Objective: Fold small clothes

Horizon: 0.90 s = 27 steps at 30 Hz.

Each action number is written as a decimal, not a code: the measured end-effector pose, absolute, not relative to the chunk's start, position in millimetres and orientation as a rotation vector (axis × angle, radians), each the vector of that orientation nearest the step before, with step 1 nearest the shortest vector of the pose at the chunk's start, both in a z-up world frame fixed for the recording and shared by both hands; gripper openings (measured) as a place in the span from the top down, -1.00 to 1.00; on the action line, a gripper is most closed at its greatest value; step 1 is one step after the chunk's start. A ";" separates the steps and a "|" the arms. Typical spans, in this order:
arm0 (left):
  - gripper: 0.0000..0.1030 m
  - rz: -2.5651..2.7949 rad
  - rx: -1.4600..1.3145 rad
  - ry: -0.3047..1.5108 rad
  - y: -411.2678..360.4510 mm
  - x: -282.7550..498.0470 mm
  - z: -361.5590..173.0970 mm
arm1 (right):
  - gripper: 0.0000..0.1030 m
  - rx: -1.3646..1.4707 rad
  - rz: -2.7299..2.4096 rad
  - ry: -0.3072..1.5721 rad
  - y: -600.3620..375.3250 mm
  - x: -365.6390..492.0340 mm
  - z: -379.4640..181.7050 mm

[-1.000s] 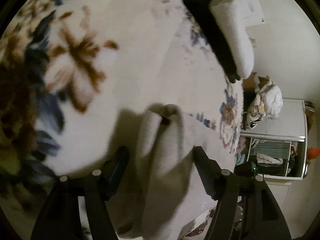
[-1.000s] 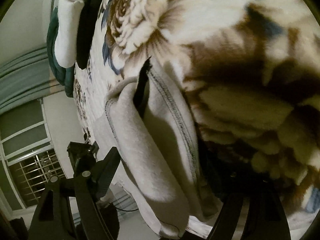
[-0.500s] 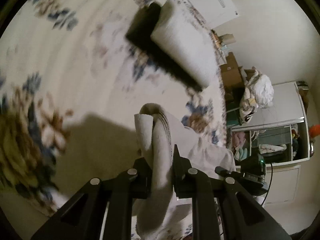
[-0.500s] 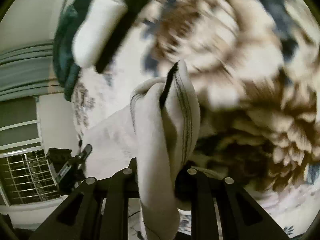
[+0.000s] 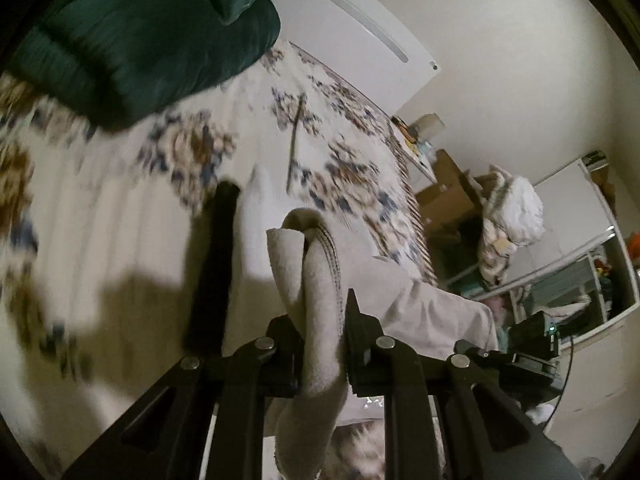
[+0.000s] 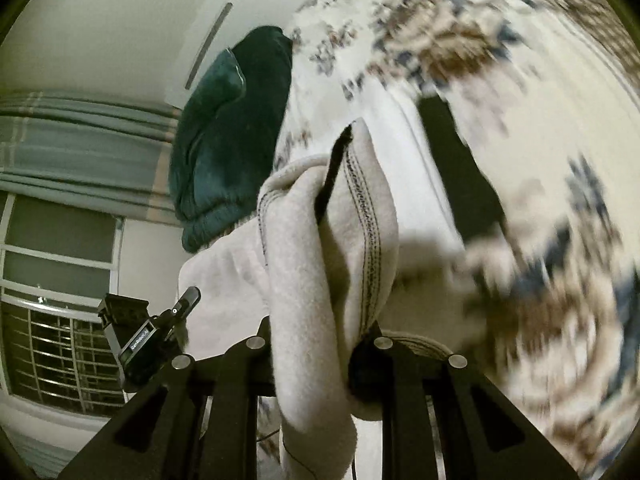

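Left gripper (image 5: 322,320): jaws closed down to the thickness of the cloth, clamped on a bunched edge of the garment (image 5: 320,280). The garment is pale grey fleece with a dark stitched hem. From the clamp point it rises above the fingers, folds over, and also hangs below them toward the bottom of the left wrist view.

Right gripper (image 6: 316,344): jaws likewise nearly closed, clamped on another bunched edge of the same garment (image 6: 316,264). A black strip (image 6: 334,172) sits in the fold at the top of the bunch. The stitched hem runs down the right side of the bunch to the right finger.

The garment spans between the two grippers. Its slack part drapes to the right in the left wrist view and to the left in the right wrist view. It is held above the bed (image 5: 120,208), which is covered in a cream floral blanket. Both views show motion blur on the blanket.

On the bed beyond the garment lie a black item (image 5: 212,264) and a white item (image 5: 256,216), side by side and touching. A dark green pillow (image 5: 136,40) lies at the head of the bed.

Containers: a white cabinet (image 5: 588,280) with open compartments stands past the bed edge. Its contents are too small to identify. Cardboard boxes (image 5: 444,188) stand beside the bed; their contents are not visible.
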<state>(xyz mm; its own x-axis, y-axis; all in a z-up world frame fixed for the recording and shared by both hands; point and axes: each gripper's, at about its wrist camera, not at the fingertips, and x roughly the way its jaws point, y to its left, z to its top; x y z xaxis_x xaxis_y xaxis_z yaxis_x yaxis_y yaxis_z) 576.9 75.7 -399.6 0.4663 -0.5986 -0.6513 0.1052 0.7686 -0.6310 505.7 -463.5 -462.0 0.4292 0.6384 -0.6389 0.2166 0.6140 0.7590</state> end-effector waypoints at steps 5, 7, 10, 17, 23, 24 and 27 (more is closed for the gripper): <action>0.71 -0.421 -0.475 1.034 56.3 639.4 -437.7 | 0.61 0.881 0.273 1.154 -473.5 592.3 -497.5; 0.70 -0.374 -0.409 1.055 48.3 649.9 -453.0 | 0.61 0.848 0.242 1.190 -474.0 617.5 -516.9; 0.64 -0.326 -0.349 1.064 43.8 653.2 -463.0 | 0.58 0.795 0.191 1.244 -474.0 634.7 -537.7; -0.49 -0.157 -0.139 0.997 29.0 634.9 -447.0 | -0.39 0.402 -0.021 1.277 -445.6 638.5 -518.3; -1.00 -0.080 -0.064 1.010 15.6 614.9 -446.6 | -1.00 0.055 -0.195 1.213 -408.3 612.0 -492.0; -1.00 -0.071 -0.051 1.014 12.6 611.0 -447.0 | -1.00 0.029 -0.228 1.201 -405.1 604.4 -489.3; -1.00 -0.066 -0.021 1.008 3.3 596.4 -445.7 | -1.00 -0.014 -0.287 1.182 -397.3 584.6 -485.0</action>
